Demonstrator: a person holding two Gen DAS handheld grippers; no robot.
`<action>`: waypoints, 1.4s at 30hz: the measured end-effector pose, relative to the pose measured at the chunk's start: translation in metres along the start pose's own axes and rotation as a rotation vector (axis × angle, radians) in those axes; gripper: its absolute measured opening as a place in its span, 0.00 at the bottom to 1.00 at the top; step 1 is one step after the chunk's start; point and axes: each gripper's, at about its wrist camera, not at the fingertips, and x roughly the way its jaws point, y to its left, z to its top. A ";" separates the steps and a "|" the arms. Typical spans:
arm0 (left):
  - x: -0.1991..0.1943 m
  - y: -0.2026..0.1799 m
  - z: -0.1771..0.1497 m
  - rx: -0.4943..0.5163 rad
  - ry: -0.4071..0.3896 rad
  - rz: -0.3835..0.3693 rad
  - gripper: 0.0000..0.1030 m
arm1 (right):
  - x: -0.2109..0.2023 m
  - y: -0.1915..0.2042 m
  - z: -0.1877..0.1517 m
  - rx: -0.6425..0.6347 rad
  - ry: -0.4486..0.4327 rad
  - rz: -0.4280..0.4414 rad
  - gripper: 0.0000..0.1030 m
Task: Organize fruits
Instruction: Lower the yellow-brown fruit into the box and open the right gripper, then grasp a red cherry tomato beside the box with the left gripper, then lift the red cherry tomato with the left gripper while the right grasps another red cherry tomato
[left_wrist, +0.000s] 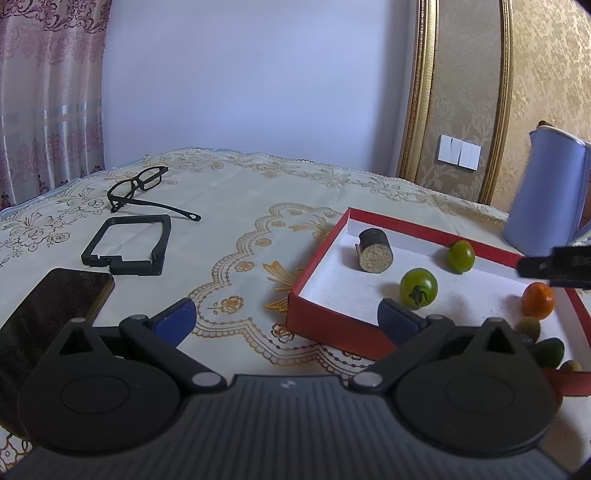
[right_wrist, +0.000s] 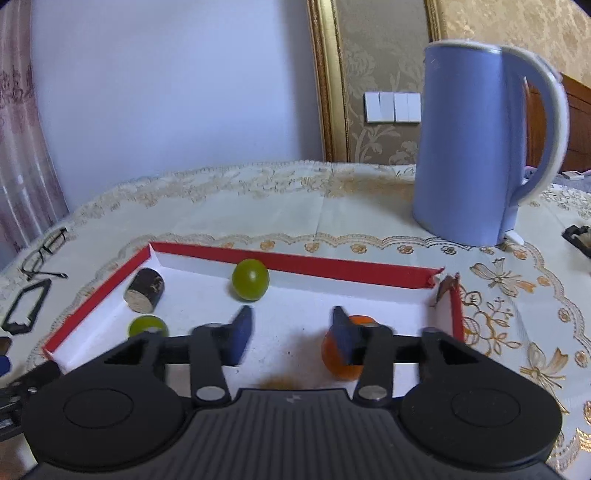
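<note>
Left wrist view: left gripper (left_wrist: 287, 315) spread wide, holding nothing, hovering over the cream embroidered tablecloth (left_wrist: 229, 206) just left of the shallow red cardboard box with white lining (left_wrist: 325, 325). Inside the box: a dark cylindrical stub with a pale cut face (left_wrist: 373, 250) near the far left corner, a green round tomato-like fruit with stem (left_wrist: 418, 287) near the front wall, a second smooth green round fruit (left_wrist: 461, 256) by the far wall, a small orange round fruit (left_wrist: 538, 300) toward the right. Smaller dull green pieces sit further right in the box, too small to identify. Black-framed glasses (left_wrist: 142, 188), a black rectangular plastic frame (left_wrist: 127, 242) and a dark phone (left_wrist: 48, 310) lie well left of the box. Blue plastic kettle (left_wrist: 546, 192) behind the box.

Right wrist view: right gripper (right_wrist: 291, 334) apart, empty, over the box's middle; orange fruit (right_wrist: 341, 354) just beside and partly behind its right finger.

Handling judgement: the fruits look light, smooth and prone to rolling, probably soft-skinned; pinch gently across the widest part.
</note>
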 end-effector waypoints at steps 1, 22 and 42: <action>0.000 -0.001 0.000 0.002 0.001 0.000 1.00 | -0.008 0.000 -0.002 -0.001 -0.019 0.001 0.62; -0.058 -0.064 -0.031 0.306 0.005 -0.300 1.00 | -0.142 -0.023 -0.098 0.015 -0.200 -0.127 1.00; -0.037 -0.099 -0.043 0.359 0.160 -0.492 0.24 | -0.148 -0.054 -0.115 0.144 -0.222 -0.070 1.00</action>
